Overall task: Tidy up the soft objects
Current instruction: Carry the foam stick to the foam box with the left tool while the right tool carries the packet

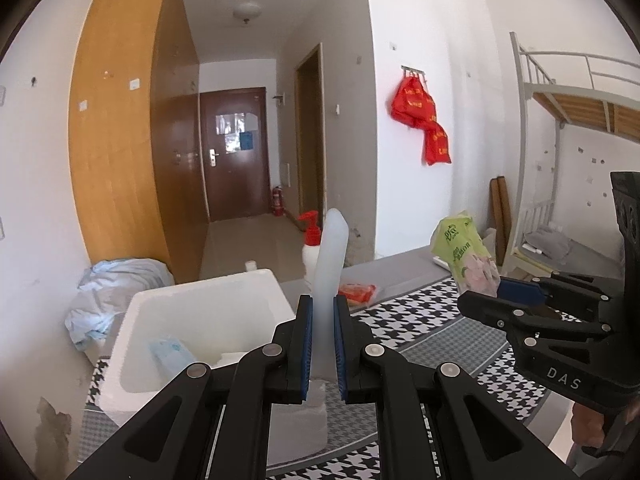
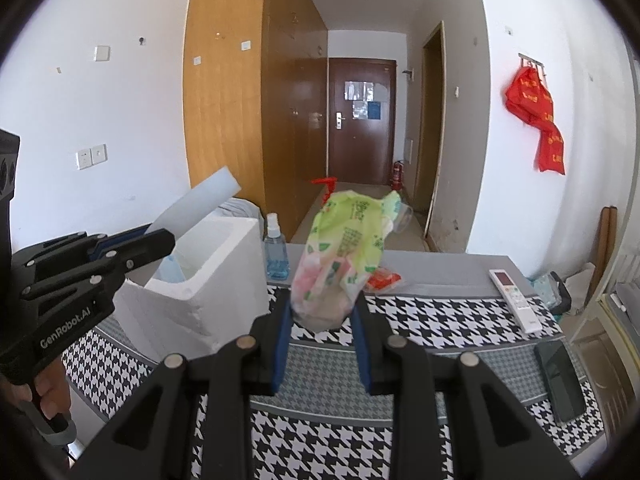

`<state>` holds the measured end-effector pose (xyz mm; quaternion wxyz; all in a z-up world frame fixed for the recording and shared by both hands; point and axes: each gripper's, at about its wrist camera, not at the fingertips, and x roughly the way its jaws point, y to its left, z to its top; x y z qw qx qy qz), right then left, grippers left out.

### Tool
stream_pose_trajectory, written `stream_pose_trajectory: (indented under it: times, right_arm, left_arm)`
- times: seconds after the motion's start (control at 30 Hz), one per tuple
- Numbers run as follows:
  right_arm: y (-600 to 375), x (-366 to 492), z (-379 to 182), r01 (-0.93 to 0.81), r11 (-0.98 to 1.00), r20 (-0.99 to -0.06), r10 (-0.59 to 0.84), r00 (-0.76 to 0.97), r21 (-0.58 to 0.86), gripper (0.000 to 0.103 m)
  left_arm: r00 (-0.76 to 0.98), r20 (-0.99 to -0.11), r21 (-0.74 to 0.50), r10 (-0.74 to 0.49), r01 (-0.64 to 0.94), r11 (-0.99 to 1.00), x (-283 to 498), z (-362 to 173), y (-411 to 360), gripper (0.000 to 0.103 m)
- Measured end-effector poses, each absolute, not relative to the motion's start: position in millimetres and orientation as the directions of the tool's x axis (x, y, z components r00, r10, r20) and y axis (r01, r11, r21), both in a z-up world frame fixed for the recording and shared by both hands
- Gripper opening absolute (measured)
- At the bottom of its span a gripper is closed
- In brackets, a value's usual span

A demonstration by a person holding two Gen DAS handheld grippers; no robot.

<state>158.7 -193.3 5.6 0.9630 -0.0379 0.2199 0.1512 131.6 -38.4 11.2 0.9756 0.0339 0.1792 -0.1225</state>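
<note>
Holding: left gripper (image 1: 323, 344) pinching white foam strip (image 1: 328, 280) above foam box (image 1: 192, 300), likely for dropping in.
Waiting: right gripper (image 2: 322, 344) clamping green bag (image 2: 344, 252) over bench (image 2: 440, 320).

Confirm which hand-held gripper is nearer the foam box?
Left. The left hand-held gripper, shut on a white strip, is at the foam box; the right hand-held gripper holds a green packet farther off.

A: From where is the left wrist view taken?

B: From just behind the left claw (image 1: 323, 316), aimed slightly downward over the worktop (image 1: 432, 320) toward the hallway door (image 1: 234, 152); the right claw (image 1: 500, 292) is seen close at its right.

A: And the right wrist view?

B: The same facing is kept, from behind the right claw (image 2: 322, 312). The foam box (image 2: 208, 280), door (image 2: 362, 120) and worktop (image 2: 440, 312) are shared.
</note>
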Motion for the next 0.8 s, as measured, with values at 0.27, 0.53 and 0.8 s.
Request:
stream_pose_trajectory:
  times: [0.27, 0.53, 0.8]
  right_arm:
    - [-182, 163, 7, -0.342, 0.94, -0.429, 0.306, 0.85, -0.007, 0.033]
    - [-170, 165, 9, -0.381, 0.925, -0.426, 0.34, 0.838, -0.011, 0.033]
    - [-157, 168, 9, -0.418, 0.908, -0.423, 0.376, 0.824, -0.007, 0.033]
  left_arm:
    - [0.916, -0.351, 0.024, -0.193, 0.215, 0.976, 130, 15, -29, 0.011]
    - [0.927, -0.344, 0.021, -0.151, 0.168, 0.986, 129, 17, -16, 0.011]
    - [0.933, -0.343, 0.017, -0.11, 0.123, 0.992, 128, 17, -3, 0.011]
